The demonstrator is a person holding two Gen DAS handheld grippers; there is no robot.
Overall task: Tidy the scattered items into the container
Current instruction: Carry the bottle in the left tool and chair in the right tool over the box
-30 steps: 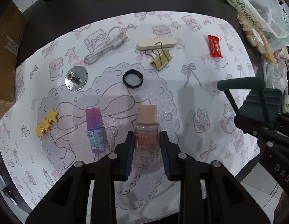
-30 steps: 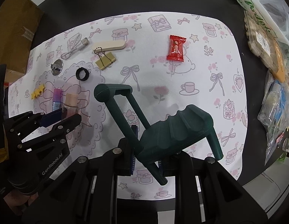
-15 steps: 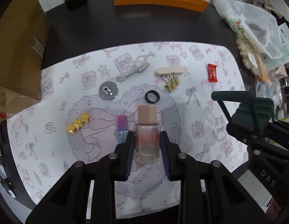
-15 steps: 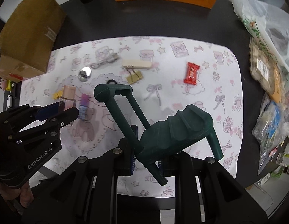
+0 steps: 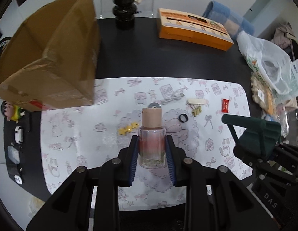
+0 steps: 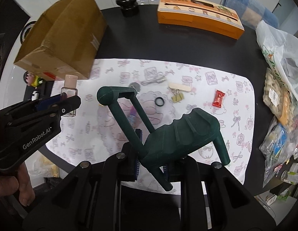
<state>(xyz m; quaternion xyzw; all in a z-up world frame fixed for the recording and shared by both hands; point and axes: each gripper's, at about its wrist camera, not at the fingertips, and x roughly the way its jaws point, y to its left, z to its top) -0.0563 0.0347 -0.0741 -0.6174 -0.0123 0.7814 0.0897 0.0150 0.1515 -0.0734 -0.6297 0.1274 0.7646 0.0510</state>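
Jaws of both grippers grip loads: left gripper (image 5: 151, 150) the bottle (image 5: 151, 140) (upright), right gripper (image 6: 151, 165) the green chair (image 6: 179, 136).

Bottle (image 5: 151, 144): clear glass, beige cap, upright, held above mat. Green chair (image 6: 179, 136): tilted, lifted. Box (image 5: 51, 57): mat's far-left corner.

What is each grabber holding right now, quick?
Left gripper: shut on the little glass bottle with the tan cap.
Right gripper: shut on the dark green toy chair.
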